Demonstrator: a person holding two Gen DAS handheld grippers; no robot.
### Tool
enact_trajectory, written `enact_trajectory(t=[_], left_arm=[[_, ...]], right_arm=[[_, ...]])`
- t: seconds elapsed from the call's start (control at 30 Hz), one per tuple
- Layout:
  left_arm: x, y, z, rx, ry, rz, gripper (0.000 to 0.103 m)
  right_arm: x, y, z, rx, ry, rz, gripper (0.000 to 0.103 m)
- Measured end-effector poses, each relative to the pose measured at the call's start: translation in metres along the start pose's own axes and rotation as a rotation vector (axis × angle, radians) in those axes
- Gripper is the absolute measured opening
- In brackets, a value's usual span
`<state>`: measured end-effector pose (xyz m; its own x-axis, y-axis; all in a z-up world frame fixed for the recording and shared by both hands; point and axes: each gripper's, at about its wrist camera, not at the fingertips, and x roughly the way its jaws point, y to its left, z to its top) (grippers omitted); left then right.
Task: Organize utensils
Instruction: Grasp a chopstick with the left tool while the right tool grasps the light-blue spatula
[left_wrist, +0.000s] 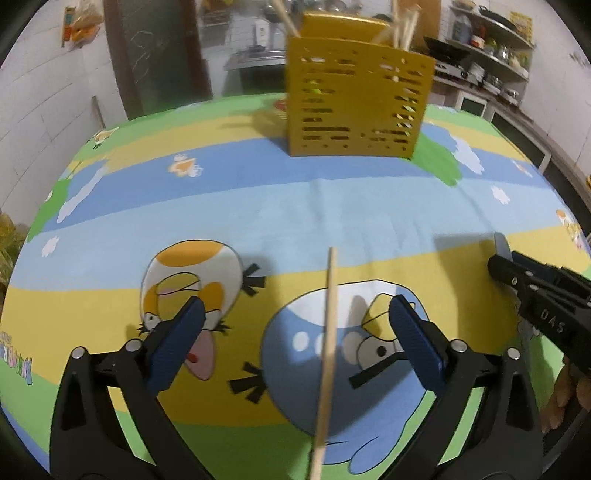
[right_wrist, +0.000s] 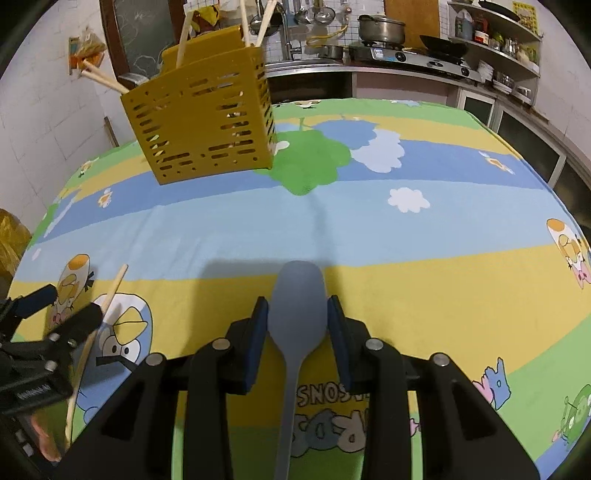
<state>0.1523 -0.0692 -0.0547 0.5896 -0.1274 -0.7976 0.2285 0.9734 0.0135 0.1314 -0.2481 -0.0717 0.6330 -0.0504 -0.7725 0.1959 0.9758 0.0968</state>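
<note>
- yellow slotted utensil holder (left_wrist: 356, 99) stands upright at the far side of the table, on the cartoon tablecloth (left_wrist: 258, 206), well apart from both grippers.
- inside it: several wooden chopsticks (right_wrist: 184, 35) leaning out over the rim, some at the left end and some at the right; whether a wall divides them, i cannot tell.
- pale shapes show through the holder's slots, too small to name.
- left gripper (left_wrist: 295, 332) is spread wide, blue pads well apart, and a lone chopstick (left_wrist: 327, 350) lies on the cloth between them, touching neither pad.
- right gripper (right_wrist: 297, 332) is narrowed to about a spoon's width, pads at either side of the bowl of a grey-blue spoon (right_wrist: 295, 332), handle running back under the gripper; pads look right against the bowl.
- shelves of kitchenware (right_wrist: 495, 40) line the back wall.
</note>
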Motion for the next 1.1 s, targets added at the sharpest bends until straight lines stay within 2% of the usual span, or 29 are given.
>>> enact_trajectory(t=[0.03,0.1,0.23,0.3,0.4,0.5,0.8,1.1], left_arm=[[0.002,-0.001,0.0,0.003,0.009,-0.005,0.084],[0.01,-0.002,0.001,0.0,0.055,-0.028,0.059],[0.016,-0.005,0.005,-0.001,0.079,-0.026,0.047],[0.016,-0.006,0.007,0.008,0.087,-0.033,0.026],[0.019,-0.011,0.01,0.04,0.094,-0.025,0.013],[0.021,-0.012,0.013,0.05,0.093,-0.009,0.004],[0.02,0.006,0.02,-0.018,0.066,-0.031,0.004],[-0.014,0.039,0.037,-0.12,-0.069,-0.019,0.004]], right_arm=[[0.0,0.0,0.0,0.0,-0.003,0.002,0.033],[-0.001,-0.001,0.0,0.0,-0.006,0.008,0.033],[-0.002,-0.002,0.0,-0.003,-0.009,0.018,0.033],[-0.001,-0.002,0.0,0.001,-0.008,0.02,0.033],[0.001,-0.002,0.001,0.003,-0.004,0.017,0.033],[0.0,0.001,0.001,-0.003,-0.003,0.01,0.033],[-0.01,0.01,0.007,-0.028,-0.039,-0.003,0.033],[-0.019,0.02,0.016,-0.044,-0.103,0.012,0.033]])
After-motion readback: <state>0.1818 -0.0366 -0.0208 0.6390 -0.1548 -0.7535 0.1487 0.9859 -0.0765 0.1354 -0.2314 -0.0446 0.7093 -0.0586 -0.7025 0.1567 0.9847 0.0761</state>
